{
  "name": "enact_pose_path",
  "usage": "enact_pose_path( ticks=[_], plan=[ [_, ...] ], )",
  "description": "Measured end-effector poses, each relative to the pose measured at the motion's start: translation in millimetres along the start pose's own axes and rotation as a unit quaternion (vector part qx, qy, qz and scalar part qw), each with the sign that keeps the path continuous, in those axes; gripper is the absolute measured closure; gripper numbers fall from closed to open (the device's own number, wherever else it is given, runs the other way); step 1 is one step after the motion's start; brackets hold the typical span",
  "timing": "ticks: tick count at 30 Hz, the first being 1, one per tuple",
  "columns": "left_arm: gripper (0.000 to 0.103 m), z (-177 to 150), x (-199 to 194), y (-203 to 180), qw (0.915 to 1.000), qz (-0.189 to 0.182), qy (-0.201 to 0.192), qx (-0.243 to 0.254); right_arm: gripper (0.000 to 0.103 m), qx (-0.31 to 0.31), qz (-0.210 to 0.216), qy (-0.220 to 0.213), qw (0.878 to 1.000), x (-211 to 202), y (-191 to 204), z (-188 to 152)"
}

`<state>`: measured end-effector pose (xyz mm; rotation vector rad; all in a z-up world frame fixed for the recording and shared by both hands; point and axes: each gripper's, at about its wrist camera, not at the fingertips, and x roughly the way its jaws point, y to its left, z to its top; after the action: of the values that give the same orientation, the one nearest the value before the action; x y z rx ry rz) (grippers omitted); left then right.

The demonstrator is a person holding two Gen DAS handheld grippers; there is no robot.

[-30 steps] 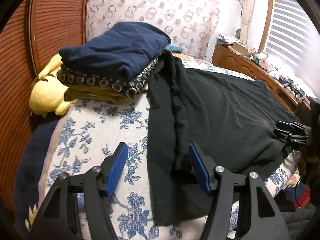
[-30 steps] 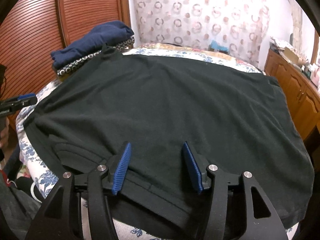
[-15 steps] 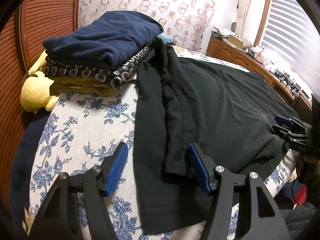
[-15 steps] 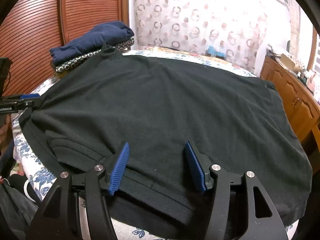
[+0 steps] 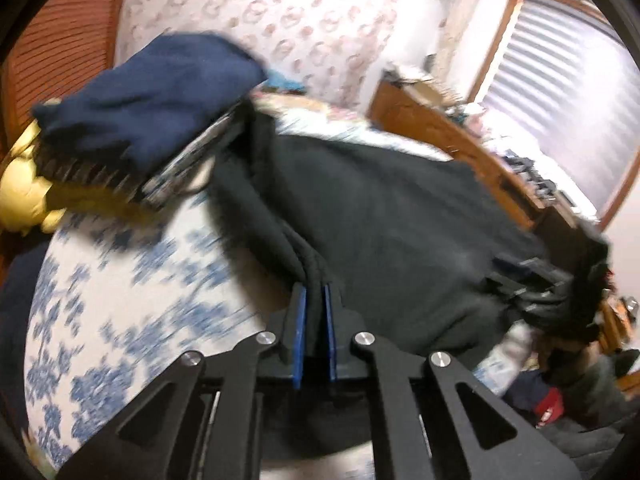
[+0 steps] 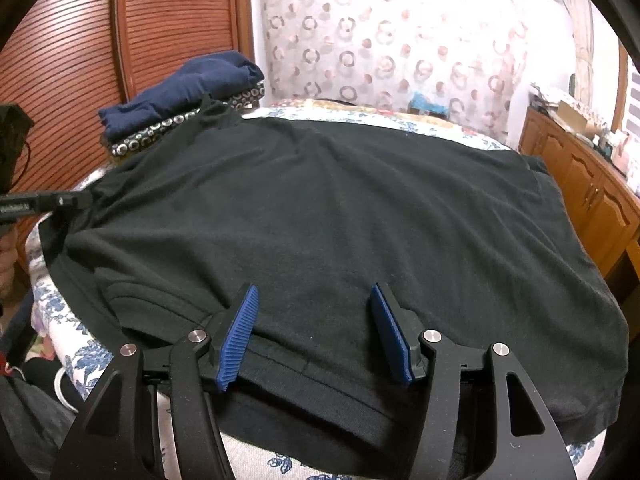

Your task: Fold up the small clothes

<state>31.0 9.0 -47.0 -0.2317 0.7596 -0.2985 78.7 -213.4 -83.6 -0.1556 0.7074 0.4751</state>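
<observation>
Black shirt point(image 6: 340, 216) lay spread flat over most of the bed, on a white bedspread with a blue floral print point(image 5: 120, 280); its near hem ran along the near edge of the bed, its far end reached the pile of folded clothes. Left gripper point(image 5: 314, 300) was clenched on a bunched fold at the shirt's left edge: blue pads nearly together, with black cloth pinched between them and ridged up away from the jaws. Left wrist view was motion-blurred, so finer detail of that fold could not be read. In the right wrist view the left gripper showed only as a black bar at the far left, at the shirt's left edge. Right gripper point(image 6: 316, 328) sat over the near hem with jaws apart, blue ribbed pads either side of flat cloth, not pinching it; whether the tips touched the fabric could not be told. Folded stack at far left of the bed: navy garment point(image 6: 188, 88) on top, a dark ring-patterned piece point(image 6: 176, 128) under it. Yellow plush toy point(image 5: 24, 192) lay left of the stack. Wooden dresser point(image 6: 588, 192) stood along the right side, and a ring-patterned curtain point(image 6: 400, 40) hung behind the bed.
</observation>
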Motion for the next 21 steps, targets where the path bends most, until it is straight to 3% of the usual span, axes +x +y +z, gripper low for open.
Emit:
enact_pose_path(
  ticks=[9,21],
  plan=[
    [0.099,53,22,-88,0.9928,-0.084,-0.011,0.086,0.043,0.027,-0.019,-0.038,0.999,-43,-32,3],
    [0.1,109,71,-213,0.9689,-0.177,0.01,0.172,0.043,0.067,-0.073,-0.071,0.993,-100,-88,-20]
  ],
)
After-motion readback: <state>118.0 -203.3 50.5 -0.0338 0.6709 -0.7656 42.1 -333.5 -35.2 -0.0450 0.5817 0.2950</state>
